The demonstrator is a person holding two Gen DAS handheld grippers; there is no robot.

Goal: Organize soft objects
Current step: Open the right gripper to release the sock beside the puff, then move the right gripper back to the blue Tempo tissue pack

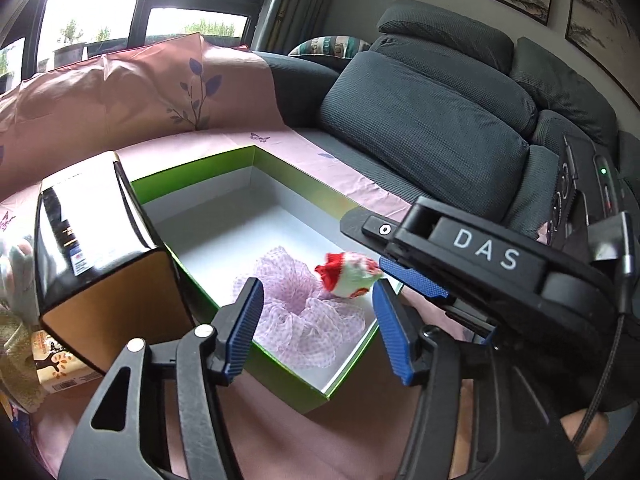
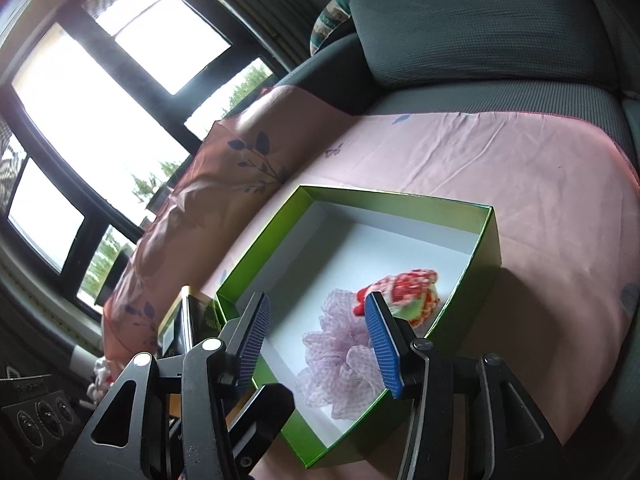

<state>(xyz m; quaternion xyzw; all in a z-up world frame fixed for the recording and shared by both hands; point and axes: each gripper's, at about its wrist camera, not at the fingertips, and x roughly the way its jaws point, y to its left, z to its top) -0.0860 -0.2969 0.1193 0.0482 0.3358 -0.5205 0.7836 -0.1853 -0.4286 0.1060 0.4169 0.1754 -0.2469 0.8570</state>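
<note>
I had the left tool [image 1: 318,326] spread wide with nothing between its blue pads, low in the frame and hanging just over the near end of the green box [image 1: 200,176], which sat on the pink floral sheet [image 1: 120,92] covering the sofa seat. In the box's white bottom lay a lilac checked mesh scrunchie [image 1: 308,320], and at its right edge a small red, white and green fabric piece [image 1: 350,276] looked motion-blurred, close to the tip of my right tool [image 1: 416,280], which reached in from the right of the frame. In the right wrist view that tool [image 2: 316,342] also stood wide open and held nothing, with the scrunchie [image 2: 340,364] between its pads in the picture and the red and green piece [image 2: 408,292] blurred just beyond, near the box's right wall [image 2: 486,240]. A glossy black box [image 1: 92,236] stood at the left, touching the green box. The grey sofa cushion [image 1: 424,120] filled the upper right.
</note>
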